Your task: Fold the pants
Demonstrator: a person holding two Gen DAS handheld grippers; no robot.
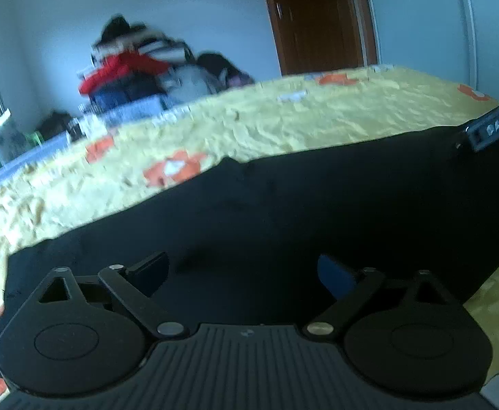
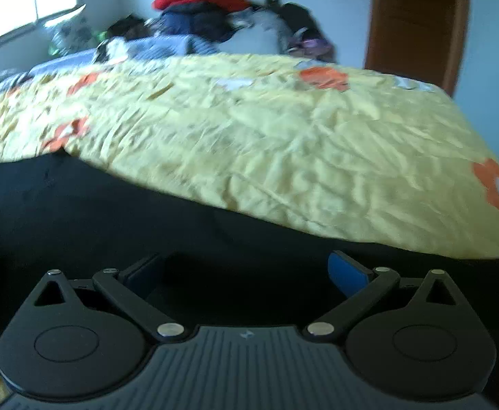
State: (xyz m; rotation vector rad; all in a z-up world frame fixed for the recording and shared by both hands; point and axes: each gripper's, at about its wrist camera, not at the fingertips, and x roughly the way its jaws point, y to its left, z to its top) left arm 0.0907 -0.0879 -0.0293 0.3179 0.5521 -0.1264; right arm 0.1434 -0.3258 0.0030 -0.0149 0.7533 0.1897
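Left tongs (image 1: 242,273) gaping wide, gripping nothing, hovering over black pants (image 1: 283,212). Right tongs (image 2: 246,270) likewise wide and empty, pants (image 2: 95,212) spreading from 12 toward 9 o'clock. Pants lying flat on yellow flowered bedspread (image 2: 266,130), long axis running roughly 9 to 3 across both views. Pointing end undeterminable. Neither side looking clearly nearer. Clothes pile (image 2: 215,3) sitting far at 12.

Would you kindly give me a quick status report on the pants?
Left gripper open, right gripper open, both low over black pants. Pants flat on yellow bedspread. Nothing in the way.
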